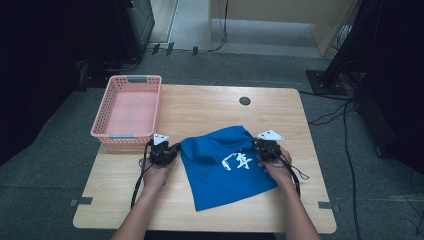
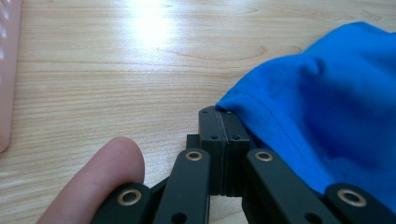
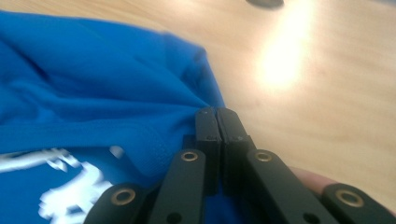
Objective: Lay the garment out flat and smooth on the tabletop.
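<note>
A blue cloth (image 1: 220,165) with a white print lies folded on the wooden table (image 1: 210,105), its far edge raised a little. My left gripper (image 1: 175,148) is at the cloth's left far corner. In the left gripper view its jaws are shut, and the hem of the blue cloth (image 2: 327,107) is pinched at the tips of the left gripper (image 2: 222,114). My right gripper (image 1: 256,145) is at the right far corner. Its jaws are shut on a bunched fold of the blue cloth (image 3: 93,84) at the tips of the right gripper (image 3: 216,114).
A pink plastic basket (image 1: 100,120) stands at the table's far left, just beyond my left hand; its wall (image 2: 5,70) shows at the left edge of the left gripper view. A dark cable hole (image 1: 244,100) sits near the far edge. Cables and dark stands surround the table.
</note>
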Demonstrator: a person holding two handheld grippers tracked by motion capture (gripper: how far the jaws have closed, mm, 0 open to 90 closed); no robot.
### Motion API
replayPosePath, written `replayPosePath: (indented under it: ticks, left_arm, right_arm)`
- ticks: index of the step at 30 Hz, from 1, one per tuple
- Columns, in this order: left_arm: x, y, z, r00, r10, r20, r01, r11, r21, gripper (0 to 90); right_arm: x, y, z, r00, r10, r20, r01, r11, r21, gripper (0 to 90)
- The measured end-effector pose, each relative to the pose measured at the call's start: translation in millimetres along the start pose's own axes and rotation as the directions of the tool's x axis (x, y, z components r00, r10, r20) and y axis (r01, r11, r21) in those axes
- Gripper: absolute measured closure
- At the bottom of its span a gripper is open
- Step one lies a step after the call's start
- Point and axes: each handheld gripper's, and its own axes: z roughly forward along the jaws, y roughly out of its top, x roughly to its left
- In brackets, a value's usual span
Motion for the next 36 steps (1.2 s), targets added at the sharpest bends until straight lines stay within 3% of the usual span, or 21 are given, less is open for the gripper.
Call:
replayPosePath:
  ticks: [2,4,7,12,15,17,21,24,30,33,36]
  left_arm:
    - [0.1,0.1,0.1,1.0000,0.001,0.000,-0.001,1.0000,0.001,90.0]
    - [0.0,0.4,0.5,1.0000,0.002,-0.004,-0.002,1.0000,0.006,90.0]
    - [-1.1,0.9,1.9,0.9998,0.014,-0.011,-0.013,0.9997,0.019,89.9]
    - [-0.9,1.4,2.7,0.9998,0.018,0.005,-0.018,0.9994,0.028,89.1]
    - [-0.8,2.0,3.8,0.9997,0.024,0.009,-0.024,0.9987,0.045,88.0]
    - [0.8,2.4,3.5,0.9994,0.015,0.031,-0.016,0.9988,0.047,85.9]
    - [7.4,2.5,-1.6,0.9945,-0.034,0.099,0.032,0.9992,0.024,66.4]
    - [10.1,-2.3,-11.4,0.9879,-0.069,0.139,0.070,0.9975,-0.009,65.0]
    - [-2.0,-9.0,-31.6,0.9874,-0.014,0.158,0.022,0.9984,-0.052,59.7]
    - [-14.2,-9.6,-35.7,0.9825,-0.009,0.186,0.019,0.9984,-0.054,57.9]
    - [-34.5,-11.1,-34.9,0.9772,0.059,0.204,-0.049,0.9975,-0.050,56.6]
  right_arm:
    - [-5.2,-5.9,-2.2,0.9976,0.057,-0.040,-0.058,0.998,-0.015,89.5]
    - [-3.9,-7.6,-6.0,0.9961,0.070,-0.054,-0.070,0.997,-0.011,89.5]
    - [3.5,-14.9,-10.8,0.9973,0.059,-0.044,-0.059,0.998,0.012,89.6]
    - [8.8,-26.3,-25.7,0.9900,0.132,-0.051,-0.131,0.991,0.025,89.5]
    - [18.4,-34.5,-35.1,0.9865,0.164,-0.009,-0.163,0.986,0.030,89.6]
    - [26.4,-40.1,-41.5,0.9822,0.188,0.011,-0.188,0.982,0.029,89.6]
    - [38.3,-46.8,-50.6,0.9705,0.238,0.040,-0.239,0.971,0.030,89.5]
    - [38.0,-47.2,-50.8,0.9649,0.259,0.042,-0.261,0.965,0.027,89.3]
    - [36.4,-47.2,-49.7,0.9624,0.269,0.038,-0.270,0.963,0.023,89.0]
    - [37.1,-47.4,-49.8,0.9642,0.262,0.041,-0.263,0.964,0.022,88.9]
    - [37.5,-47.4,-49.8,0.9643,0.261,0.042,-0.262,0.965,0.022,88.8]
